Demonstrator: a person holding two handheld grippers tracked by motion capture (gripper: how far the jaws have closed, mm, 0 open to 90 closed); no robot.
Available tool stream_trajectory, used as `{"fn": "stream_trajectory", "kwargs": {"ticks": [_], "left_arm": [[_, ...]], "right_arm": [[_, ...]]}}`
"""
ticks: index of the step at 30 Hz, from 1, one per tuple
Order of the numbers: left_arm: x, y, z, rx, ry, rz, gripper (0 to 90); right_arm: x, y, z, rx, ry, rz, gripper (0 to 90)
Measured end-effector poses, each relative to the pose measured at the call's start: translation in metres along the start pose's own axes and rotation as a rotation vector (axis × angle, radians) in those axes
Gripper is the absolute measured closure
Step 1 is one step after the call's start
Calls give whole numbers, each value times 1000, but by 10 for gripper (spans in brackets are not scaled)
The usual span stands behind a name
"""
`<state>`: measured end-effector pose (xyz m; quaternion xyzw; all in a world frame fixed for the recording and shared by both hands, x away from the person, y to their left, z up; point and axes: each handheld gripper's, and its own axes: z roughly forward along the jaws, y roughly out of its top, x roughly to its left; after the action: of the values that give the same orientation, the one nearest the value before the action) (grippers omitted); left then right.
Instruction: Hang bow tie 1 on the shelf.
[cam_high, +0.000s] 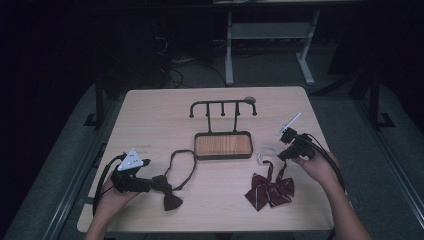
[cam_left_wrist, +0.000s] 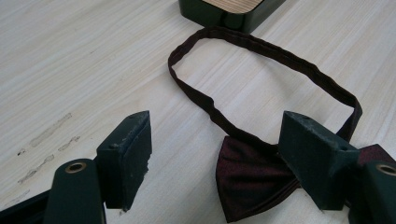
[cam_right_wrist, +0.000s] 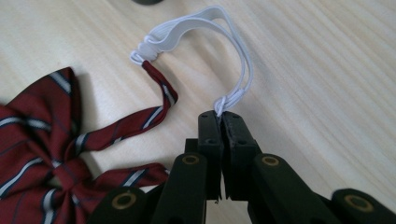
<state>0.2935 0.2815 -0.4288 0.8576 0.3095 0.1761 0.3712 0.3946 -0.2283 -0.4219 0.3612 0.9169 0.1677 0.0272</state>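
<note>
Right gripper view shows the right gripper (cam_right_wrist: 223, 119) pinching the white elastic (cam_right_wrist: 196, 32).

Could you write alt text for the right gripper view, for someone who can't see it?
The right gripper, its black jaws shut, pinches the white elastic loop of a striped dark-red bow tie that lies on a pale wooden table. The loop curves up and back to the tie's strap, with the bow itself at the lower left.
</note>
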Motion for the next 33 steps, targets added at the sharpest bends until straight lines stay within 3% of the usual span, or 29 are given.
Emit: {"fn": "stream_trajectory", "kwargs": {"ticks": [5,10,15,33], "left_arm": [[0,1,0,0,0,1,263],[-1,1,2,5,-7,7,262],[0,0,1,1,-6,0,263],[-1,1,2,8,-10,2,262]], "right_arm": [[1,0,-10,-13,36,-22,866],[3,-2,-27,-62,110,-35,866],[6,0,-39,-73,141,-62,864],[23,13,-79,-121,164,-155,864]]}}
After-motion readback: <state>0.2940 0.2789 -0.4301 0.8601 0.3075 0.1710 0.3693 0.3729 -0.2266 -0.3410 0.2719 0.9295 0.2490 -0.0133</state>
